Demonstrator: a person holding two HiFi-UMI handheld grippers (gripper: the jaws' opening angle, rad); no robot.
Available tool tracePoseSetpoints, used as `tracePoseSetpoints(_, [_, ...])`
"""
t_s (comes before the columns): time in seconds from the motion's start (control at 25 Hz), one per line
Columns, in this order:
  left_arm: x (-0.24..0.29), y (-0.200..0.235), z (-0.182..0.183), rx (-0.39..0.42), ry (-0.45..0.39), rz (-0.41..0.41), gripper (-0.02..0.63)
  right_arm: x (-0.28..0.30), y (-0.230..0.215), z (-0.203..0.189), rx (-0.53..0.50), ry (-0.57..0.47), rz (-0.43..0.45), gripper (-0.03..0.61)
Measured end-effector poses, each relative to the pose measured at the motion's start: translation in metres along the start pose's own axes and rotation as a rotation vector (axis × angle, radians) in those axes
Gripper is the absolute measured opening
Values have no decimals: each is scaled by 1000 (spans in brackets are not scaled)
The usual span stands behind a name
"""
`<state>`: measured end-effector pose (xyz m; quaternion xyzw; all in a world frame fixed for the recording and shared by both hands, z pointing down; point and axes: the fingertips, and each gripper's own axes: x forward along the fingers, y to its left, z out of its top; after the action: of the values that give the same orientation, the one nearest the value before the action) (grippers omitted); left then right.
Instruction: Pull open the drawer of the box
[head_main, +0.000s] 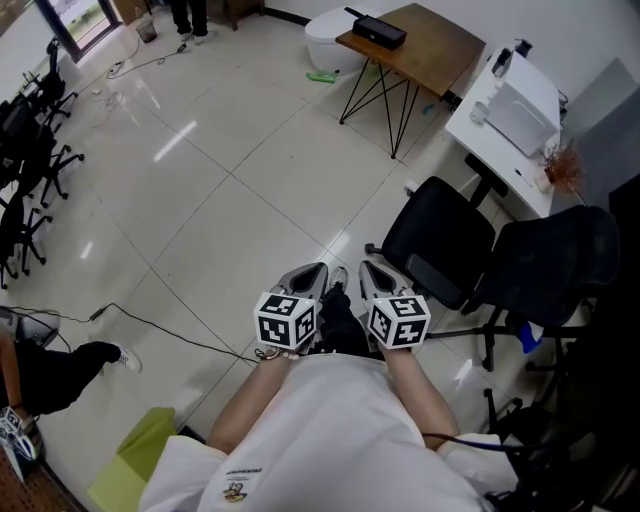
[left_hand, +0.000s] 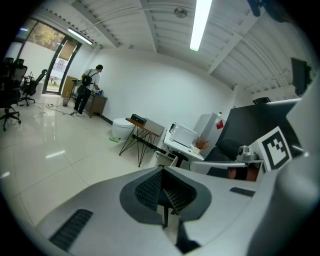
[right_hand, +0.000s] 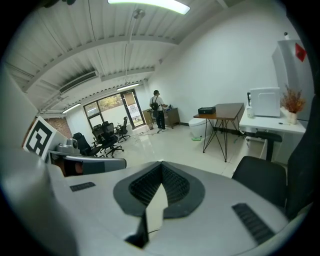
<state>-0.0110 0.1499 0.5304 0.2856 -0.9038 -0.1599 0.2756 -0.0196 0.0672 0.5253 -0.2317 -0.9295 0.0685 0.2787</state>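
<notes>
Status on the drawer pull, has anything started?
Done: nothing that shows. In hand: nothing. The left gripper and right gripper are both shut and empty, side by side near the person's body above the floor. Left: everything. No drawer can be made out; the wooden table with a black box and the white desk stand across the room.

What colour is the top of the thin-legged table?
Brown; the table shows best in the head view.
</notes>
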Motion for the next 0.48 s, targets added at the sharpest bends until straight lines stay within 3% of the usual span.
tracePoseSetpoints(0.48, [39,21,30,5,5,1,2,38,-29,22,41,-14,5,-12])
